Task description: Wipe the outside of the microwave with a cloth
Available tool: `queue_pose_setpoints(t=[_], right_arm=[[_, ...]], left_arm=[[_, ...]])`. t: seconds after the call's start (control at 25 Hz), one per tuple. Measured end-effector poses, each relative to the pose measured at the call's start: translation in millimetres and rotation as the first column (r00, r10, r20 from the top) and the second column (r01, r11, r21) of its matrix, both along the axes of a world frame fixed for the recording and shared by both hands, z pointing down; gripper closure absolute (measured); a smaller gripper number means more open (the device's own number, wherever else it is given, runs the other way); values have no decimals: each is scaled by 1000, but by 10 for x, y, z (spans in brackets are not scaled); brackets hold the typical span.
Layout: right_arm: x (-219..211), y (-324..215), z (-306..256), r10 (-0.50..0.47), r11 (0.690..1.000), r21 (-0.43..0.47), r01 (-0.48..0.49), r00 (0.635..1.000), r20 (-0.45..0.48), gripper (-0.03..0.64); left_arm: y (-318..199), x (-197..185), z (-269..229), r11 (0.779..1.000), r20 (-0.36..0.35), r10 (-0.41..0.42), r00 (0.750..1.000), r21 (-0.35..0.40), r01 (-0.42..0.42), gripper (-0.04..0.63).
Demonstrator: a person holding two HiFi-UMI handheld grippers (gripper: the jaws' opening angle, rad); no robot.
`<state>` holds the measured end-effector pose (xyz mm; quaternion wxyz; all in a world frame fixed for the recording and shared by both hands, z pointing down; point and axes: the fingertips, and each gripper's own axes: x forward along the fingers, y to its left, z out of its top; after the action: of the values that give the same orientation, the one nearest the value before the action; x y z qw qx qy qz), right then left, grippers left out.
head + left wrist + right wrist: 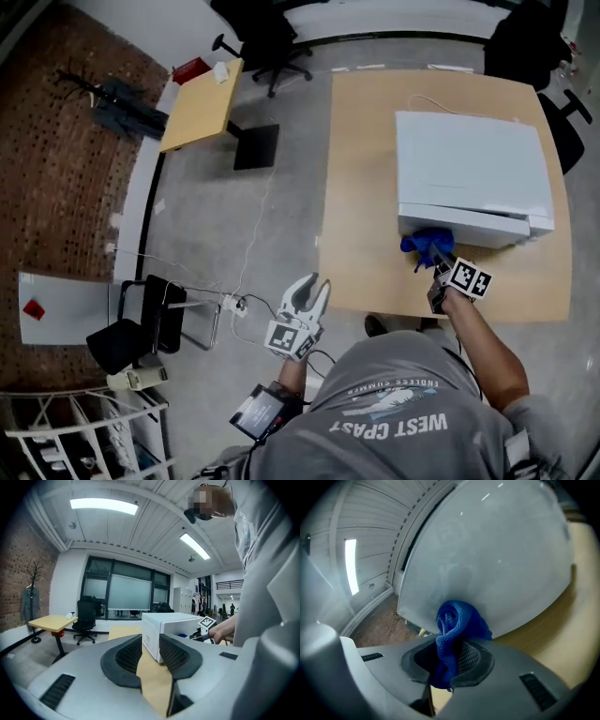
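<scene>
Our right gripper [450, 663] had its jaws pinched narrowly on the blue cloth [455, 623]. A bunched fold stood out past the tips and pressed on the near face of the white microwave [487, 559] directly ahead. To wipe well, we judged that we should hold the pinch firm and lay the wad flat against the panel. We would then sweep in overlapping passes across this face, the sides and the top, never letting the jaw tips scrape the casing. Under the cloth lay the wooden table [361, 178]. Well off to the left, short of the table's edge, our left gripper [307, 294] hung with its jaws partly apart and nothing between them.
</scene>
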<state>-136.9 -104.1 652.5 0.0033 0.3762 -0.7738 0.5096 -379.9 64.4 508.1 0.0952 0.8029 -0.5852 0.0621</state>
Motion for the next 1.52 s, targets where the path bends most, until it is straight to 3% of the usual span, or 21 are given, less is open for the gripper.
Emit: queue_pose_setpoints(t=[0.08, 0.16, 0.24, 0.32, 0.4, 0.52, 0.6, 0.72, 0.84, 1.0, 1.16, 1.36, 1.52], right_arm=[[-663, 8, 149, -35, 997, -70, 41, 995, 92, 554], [-1048, 8, 233, 2, 988, -151, 21, 988, 152, 554], [-1188, 61, 228, 17, 980, -198, 16, 986, 166, 554], [-1134, 96, 111, 8, 981, -190, 26, 985, 172, 554], [-843, 82, -40, 47, 985, -171, -14, 981, 188, 554], [-42, -26, -184, 178, 977, -152, -150, 964, 198, 554], [632, -139, -218, 280, 958, -120, -261, 943, 181, 554], [1649, -217, -303, 430, 902, -37, -429, 891, 146, 554], [2073, -273, -412, 453, 889, 16, -457, 885, 107, 554], [1559, -263, -464, 369, 929, -13, -370, 921, 128, 554], [439, -331, -552, 93, 995, 6, -97, 973, 213, 554], [-808, 3, -467, -100, 994, -23, 112, 951, 292, 554], [-874, -43, -540, -86, 992, -66, 111, 949, 304, 554]], left_arm=[[-41, -17, 48, 1000, 13, 16, 1000, -5, -16, 466], [-24, -50, 57, 1000, 18, 27, 999, -16, -26, 466], [35, -100, 7, 999, 20, 30, 999, -16, -30, 466], [56, -174, -78, 1000, 20, 27, 999, -1, -27, 466], [49, -233, -144, 1000, 18, 26, 999, 11, -27, 466], [11, -250, -160, 999, 11, 29, 1000, 15, -29, 466], [-45, -229, -126, 999, 9, 33, 999, 17, -34, 466], [-153, -142, -106, 998, 9, 64, 998, 11, -64, 466], [-269, 24, -104, 996, 15, 94, 995, 1, -94, 466], [-366, 190, -227, 993, 23, 122, 992, 8, -122, 466], [-467, 461, -164, 992, 29, 116, 993, 37, -117, 466], [-212, 407, 12, 993, 49, 113, 992, -24, -112, 466], [-241, 357, -124, 996, 40, 94, 995, -6, -94, 466]])
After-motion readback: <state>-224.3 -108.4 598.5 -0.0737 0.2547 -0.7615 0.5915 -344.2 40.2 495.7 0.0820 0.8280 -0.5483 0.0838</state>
